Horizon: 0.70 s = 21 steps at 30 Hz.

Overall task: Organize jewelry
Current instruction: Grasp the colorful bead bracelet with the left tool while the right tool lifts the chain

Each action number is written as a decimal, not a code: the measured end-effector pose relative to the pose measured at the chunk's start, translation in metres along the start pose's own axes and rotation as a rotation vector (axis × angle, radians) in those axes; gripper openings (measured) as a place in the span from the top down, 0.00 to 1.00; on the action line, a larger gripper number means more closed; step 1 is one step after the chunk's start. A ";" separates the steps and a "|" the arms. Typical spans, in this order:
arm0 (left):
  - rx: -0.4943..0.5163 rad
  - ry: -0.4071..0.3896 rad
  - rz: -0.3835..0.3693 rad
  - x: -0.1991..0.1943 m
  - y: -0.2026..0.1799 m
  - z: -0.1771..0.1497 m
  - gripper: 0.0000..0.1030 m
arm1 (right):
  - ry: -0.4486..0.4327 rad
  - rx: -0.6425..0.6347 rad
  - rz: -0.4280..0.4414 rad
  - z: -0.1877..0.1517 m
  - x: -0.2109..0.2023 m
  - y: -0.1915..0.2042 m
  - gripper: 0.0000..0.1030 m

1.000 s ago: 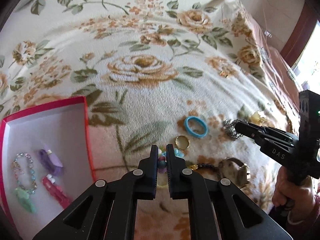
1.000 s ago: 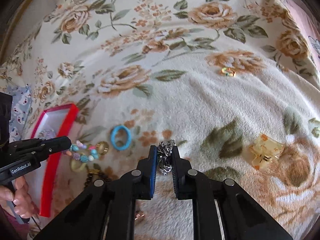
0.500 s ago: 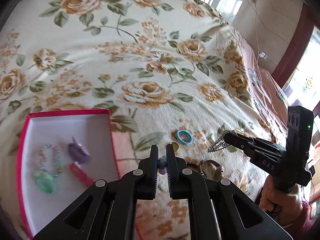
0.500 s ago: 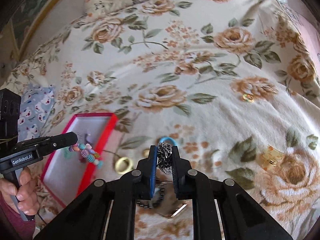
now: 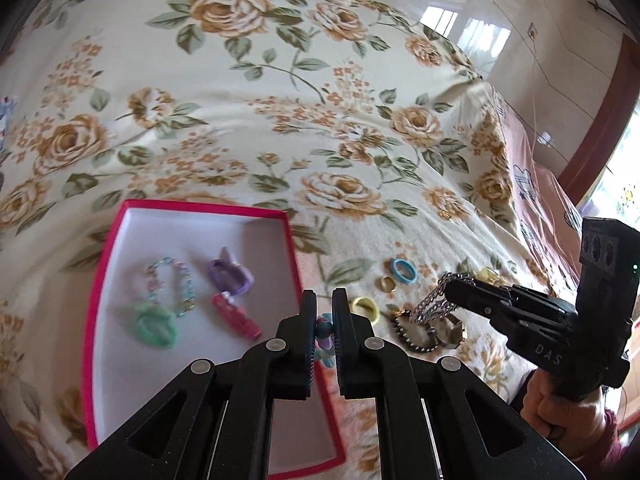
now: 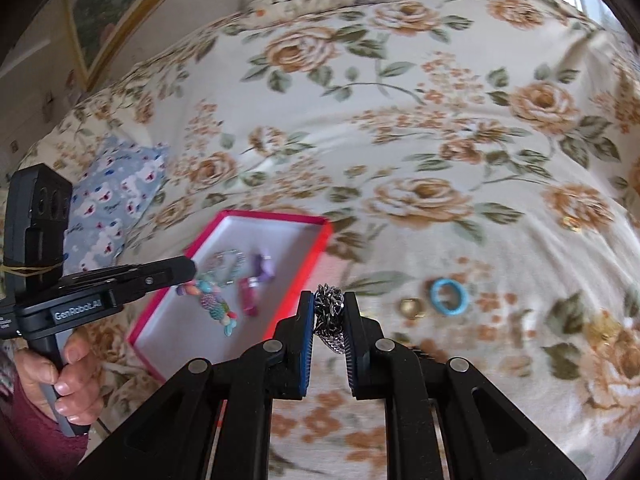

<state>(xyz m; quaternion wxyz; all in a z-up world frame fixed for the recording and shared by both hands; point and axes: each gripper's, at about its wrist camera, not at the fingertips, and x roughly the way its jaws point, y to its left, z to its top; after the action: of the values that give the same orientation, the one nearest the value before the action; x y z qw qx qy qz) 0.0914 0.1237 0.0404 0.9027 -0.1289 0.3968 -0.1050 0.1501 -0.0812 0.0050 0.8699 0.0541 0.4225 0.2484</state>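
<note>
Four pieces are lying in the red box (image 5: 94,304); the left gripper (image 5: 325,320) is pinching a beaded bracelet (image 6: 212,302), the right gripper (image 6: 329,312) a silver chain (image 6: 329,314); rings (image 5: 404,270) are waiting on the bed (image 5: 240,100).

Soft daylight from the window (image 5: 624,184) at the bed's right edge glares on the floor (image 5: 468,28), while fisheye bending (and slight motion blur) softens the bedspread (image 6: 400,112).

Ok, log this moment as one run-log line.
left tool: shut on beaded bracelet | right tool: shut on silver chain | both: above bedspread | red box: four pieces inside
</note>
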 end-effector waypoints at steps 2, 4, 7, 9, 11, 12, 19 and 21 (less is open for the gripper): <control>-0.008 -0.004 0.011 -0.006 0.007 -0.002 0.94 | 0.007 -0.013 0.021 0.001 0.005 0.011 0.87; -0.018 -0.009 0.019 -0.012 0.013 -0.004 0.94 | 0.016 -0.027 0.049 0.001 0.012 0.023 0.87; -0.041 -0.013 0.031 -0.019 0.024 -0.007 0.94 | 0.032 -0.049 0.073 0.002 0.022 0.038 0.87; -0.053 -0.014 0.043 -0.022 0.031 -0.011 0.94 | 0.045 -0.059 0.091 0.002 0.031 0.047 0.87; -0.063 -0.014 0.053 -0.024 0.038 -0.013 0.94 | 0.058 -0.062 0.111 0.001 0.039 0.055 0.87; -0.067 -0.013 0.057 -0.024 0.041 -0.014 0.94 | 0.065 -0.063 0.121 0.001 0.044 0.059 0.87; -0.101 -0.001 0.090 -0.018 0.063 -0.020 0.94 | 0.125 -0.065 0.176 -0.004 0.077 0.082 0.87; -0.111 0.006 0.100 -0.014 0.068 -0.022 0.94 | 0.143 -0.066 0.181 -0.005 0.087 0.087 0.87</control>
<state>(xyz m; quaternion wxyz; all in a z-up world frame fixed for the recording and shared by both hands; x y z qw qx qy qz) 0.0715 0.1888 0.0144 0.8970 -0.1587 0.4108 -0.0382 0.1576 0.0349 -0.0334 0.8128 0.0457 0.4687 0.3430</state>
